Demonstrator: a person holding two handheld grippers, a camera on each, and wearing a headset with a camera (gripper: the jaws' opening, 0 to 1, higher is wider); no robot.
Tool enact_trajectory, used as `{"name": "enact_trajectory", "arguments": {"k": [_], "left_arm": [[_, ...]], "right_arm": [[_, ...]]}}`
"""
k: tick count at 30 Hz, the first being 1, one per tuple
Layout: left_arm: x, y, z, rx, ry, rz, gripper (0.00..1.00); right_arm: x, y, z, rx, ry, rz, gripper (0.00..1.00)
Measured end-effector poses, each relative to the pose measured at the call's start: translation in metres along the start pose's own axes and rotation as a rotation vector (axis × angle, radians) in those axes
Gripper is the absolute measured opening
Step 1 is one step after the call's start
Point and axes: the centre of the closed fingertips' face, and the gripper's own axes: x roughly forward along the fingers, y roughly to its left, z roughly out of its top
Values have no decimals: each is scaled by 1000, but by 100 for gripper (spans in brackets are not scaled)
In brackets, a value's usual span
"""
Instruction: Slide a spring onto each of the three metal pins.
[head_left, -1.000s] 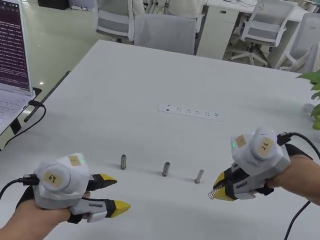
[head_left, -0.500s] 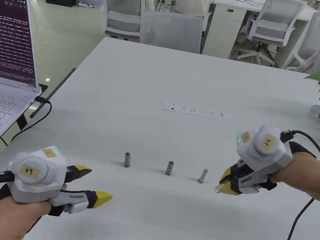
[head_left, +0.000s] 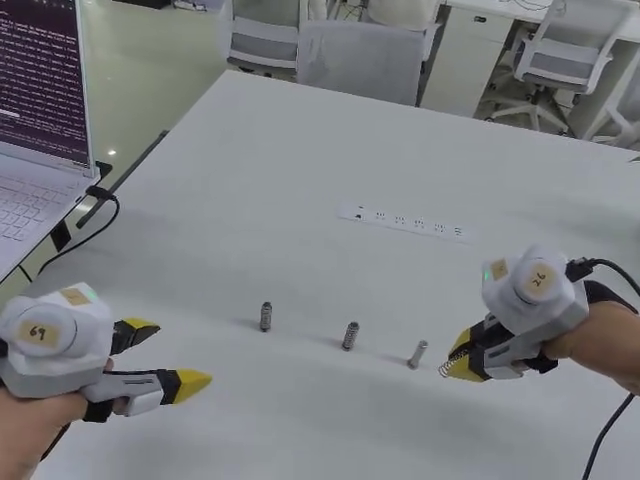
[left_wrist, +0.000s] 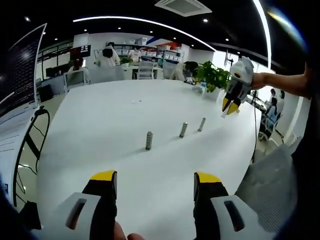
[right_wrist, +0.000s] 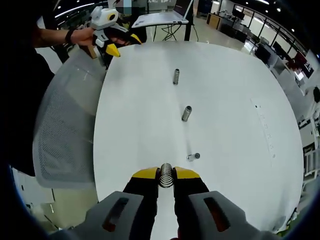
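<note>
Three metal pins stand in a row on the white table (head_left: 300, 180). A spring sits on the left pin (head_left: 266, 316) and another on the middle pin (head_left: 350, 336). The right pin (head_left: 418, 354) is bare. My right gripper (head_left: 457, 366) is shut on a small spring (head_left: 446, 369), which it holds just right of the bare pin, slightly apart from it. In the right gripper view the spring (right_wrist: 166, 175) stands pinched between the yellow tips, with the bare pin (right_wrist: 193, 157) just ahead. My left gripper (head_left: 175, 352) is open with nothing in it, left of the pins.
An open laptop (head_left: 40, 110) stands at the table's left edge with a black cable (head_left: 85, 225) beside it. A white power strip (head_left: 405, 222) lies behind the pins. Office chairs (head_left: 365, 60) line the far edge.
The head camera has shifted. My left gripper has drawn back to the left, away from the pins. My right gripper, still holding the spring, has edged closer to the bare pin.
</note>
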Motion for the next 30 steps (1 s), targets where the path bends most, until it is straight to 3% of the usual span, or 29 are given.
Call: {"name": "enact_trajectory", "arguments": {"k": [15, 30], "left_arm": [[2, -11, -3, -11, 7, -19, 62], [0, -8, -5, -24, 2, -21, 66]], "right_arm": [[10, -23, 4, -13, 21, -8, 8], [25, -42, 7, -46, 59, -2, 8]]}}
